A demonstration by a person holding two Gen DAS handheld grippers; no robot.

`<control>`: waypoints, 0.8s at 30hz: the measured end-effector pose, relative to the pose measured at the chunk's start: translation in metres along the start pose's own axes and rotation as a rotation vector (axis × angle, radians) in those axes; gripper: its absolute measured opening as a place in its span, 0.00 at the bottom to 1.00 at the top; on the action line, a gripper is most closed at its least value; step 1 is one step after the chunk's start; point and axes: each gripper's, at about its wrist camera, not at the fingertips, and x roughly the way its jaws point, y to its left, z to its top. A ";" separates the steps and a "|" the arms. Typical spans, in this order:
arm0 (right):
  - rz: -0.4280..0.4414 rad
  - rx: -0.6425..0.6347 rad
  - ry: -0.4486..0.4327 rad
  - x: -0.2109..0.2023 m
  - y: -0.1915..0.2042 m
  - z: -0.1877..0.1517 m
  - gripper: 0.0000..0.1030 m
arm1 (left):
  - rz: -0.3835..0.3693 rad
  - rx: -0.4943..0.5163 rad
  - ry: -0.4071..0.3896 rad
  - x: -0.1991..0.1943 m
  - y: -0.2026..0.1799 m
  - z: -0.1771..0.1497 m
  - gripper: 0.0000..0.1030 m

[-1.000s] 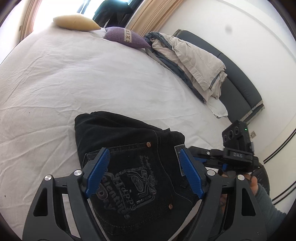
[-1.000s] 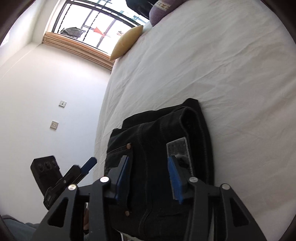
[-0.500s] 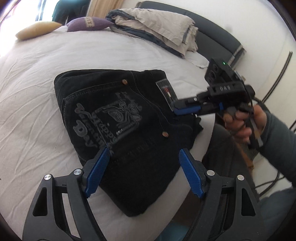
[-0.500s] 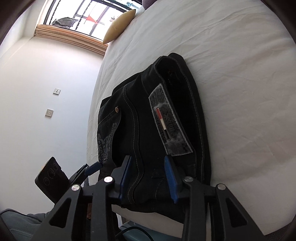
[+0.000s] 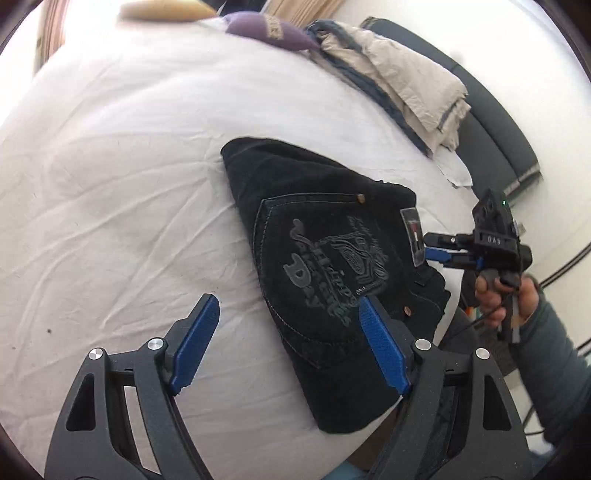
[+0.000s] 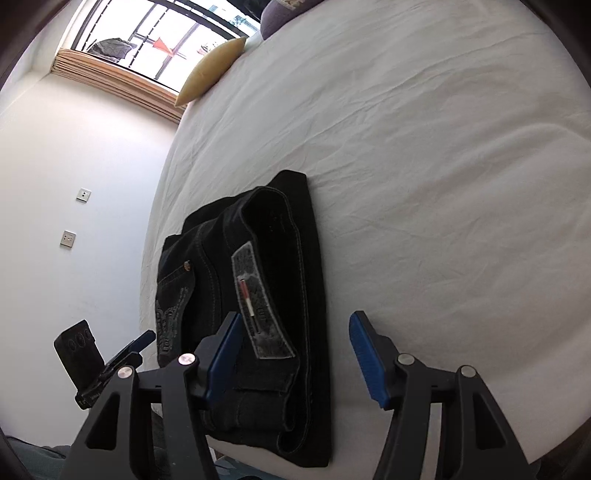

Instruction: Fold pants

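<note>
2 grippers are hovering wide apart and empty while the folded black jeans (image 5: 332, 266) are lying at the near edge of the white bed (image 5: 129, 184). We are risking a slide off that overhang. Our left gripper (image 5: 288, 347) and right gripper (image 6: 295, 354) are pointing low across the bundle.

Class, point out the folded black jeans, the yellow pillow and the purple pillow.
folded black jeans (image 5: 325, 266): left wrist view, printed back pocket.
yellow pillow (image 6: 212, 72): right wrist view, middle of its face.
purple pillow (image 5: 269, 31): left wrist view, top surface.
</note>
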 end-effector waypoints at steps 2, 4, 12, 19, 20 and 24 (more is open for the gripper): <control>0.024 -0.003 -0.003 0.008 0.001 0.004 0.61 | -0.022 -0.070 0.058 0.017 0.007 0.007 0.75; 0.036 -0.028 0.011 0.014 0.009 0.005 0.59 | -0.048 -0.096 0.102 0.031 0.008 0.010 0.75; -0.090 -0.132 0.033 0.019 0.034 0.002 0.31 | -0.018 -0.060 0.147 0.054 -0.018 0.021 0.39; -0.163 -0.267 -0.046 0.000 0.085 0.002 0.18 | -0.040 -0.023 0.105 0.031 -0.030 0.038 0.22; -0.162 -0.284 -0.061 -0.005 0.094 0.004 0.17 | -0.044 -0.017 0.095 0.024 -0.030 0.042 0.22; -0.120 -0.339 -0.132 -0.016 0.123 0.022 0.17 | -0.011 0.019 0.027 -0.006 -0.023 0.071 0.22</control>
